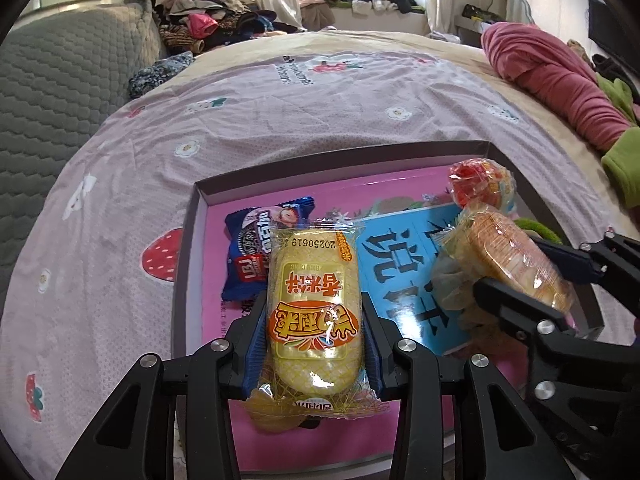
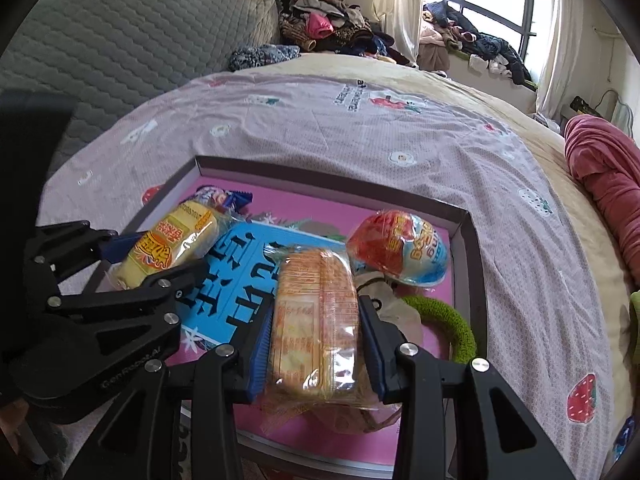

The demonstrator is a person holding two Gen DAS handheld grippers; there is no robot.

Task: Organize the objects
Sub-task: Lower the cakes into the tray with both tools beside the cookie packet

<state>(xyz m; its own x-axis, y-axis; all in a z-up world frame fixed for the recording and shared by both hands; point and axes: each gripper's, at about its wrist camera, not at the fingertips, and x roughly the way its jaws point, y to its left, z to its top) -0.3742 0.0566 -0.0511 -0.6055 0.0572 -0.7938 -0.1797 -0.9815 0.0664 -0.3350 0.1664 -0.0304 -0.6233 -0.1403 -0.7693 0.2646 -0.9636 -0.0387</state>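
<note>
A shallow box with a pink floor (image 1: 400, 176) (image 2: 320, 204) lies on the bed. My left gripper (image 1: 314, 320) is shut on a yellow wrapped rice snack (image 1: 314, 308) (image 2: 168, 246), held just above the box. My right gripper (image 2: 316, 332) (image 1: 532, 276) is shut on an orange wrapped cracker pack (image 2: 316, 320) (image 1: 508, 256), also over the box. Inside the box lie a blue cookie packet (image 1: 256, 244) (image 2: 224, 198), a round red-and-blue wrapped snack (image 2: 400, 248) (image 1: 480, 184), a beige pouch (image 2: 384, 288) and a green fuzzy ring (image 2: 452, 324).
A pink bedsheet with strawberry prints (image 1: 280, 112) covers the bed around the box. A grey quilted headboard (image 1: 52, 92) stands at the left. A rolled pink blanket (image 1: 560, 80) lies at the right. Piles of clothes (image 1: 208, 20) sit beyond the bed.
</note>
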